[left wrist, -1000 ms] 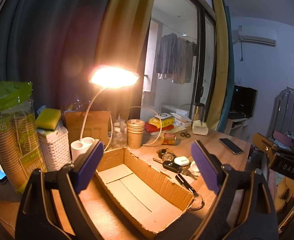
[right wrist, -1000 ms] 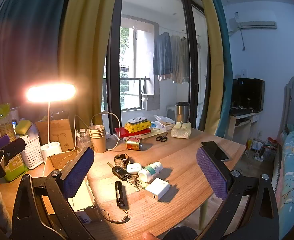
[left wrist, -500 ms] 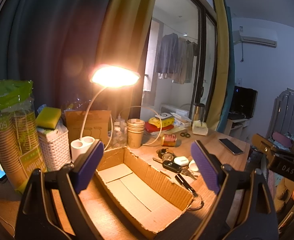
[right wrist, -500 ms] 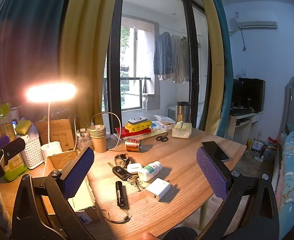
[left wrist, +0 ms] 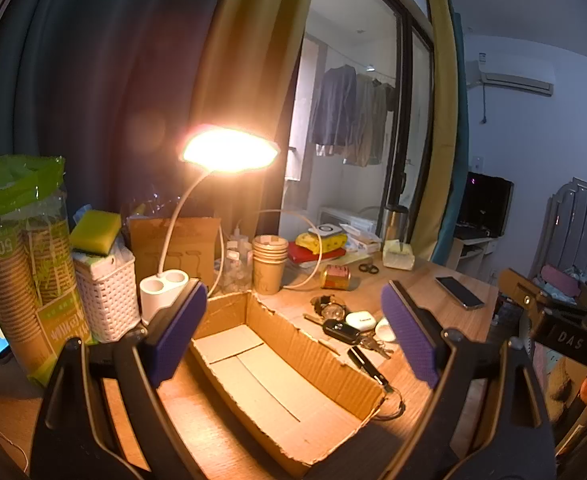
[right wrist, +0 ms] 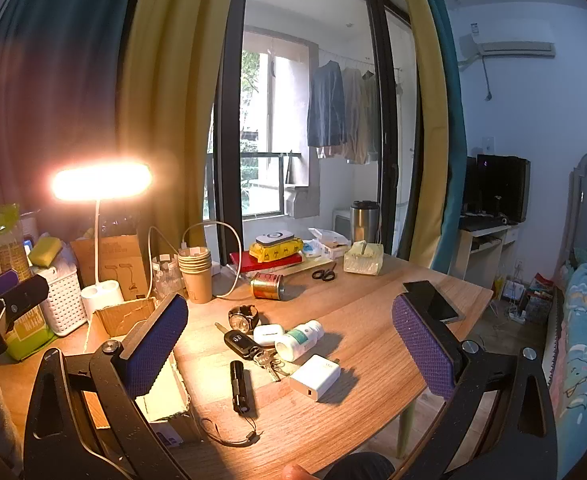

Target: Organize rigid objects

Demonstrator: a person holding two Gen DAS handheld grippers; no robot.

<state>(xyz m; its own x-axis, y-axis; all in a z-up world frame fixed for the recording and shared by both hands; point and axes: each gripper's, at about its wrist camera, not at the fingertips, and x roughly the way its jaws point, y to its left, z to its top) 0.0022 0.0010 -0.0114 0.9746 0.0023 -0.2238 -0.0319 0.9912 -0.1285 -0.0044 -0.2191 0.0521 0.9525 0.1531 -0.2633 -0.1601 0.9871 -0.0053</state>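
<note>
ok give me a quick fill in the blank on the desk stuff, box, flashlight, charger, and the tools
1. The cardboard box on the desk holds ____ objects so far.
2. The black flashlight lies between the box and the white ____.
3. Both the left tool and the right tool have their jaws ____.
4. The desk lamp is switched ____.

Missing words: no; charger; open; on

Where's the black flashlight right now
In the right wrist view the black flashlight lies on the wooden table, just right of the cardboard box, with the keys and white charger to its right.
</note>
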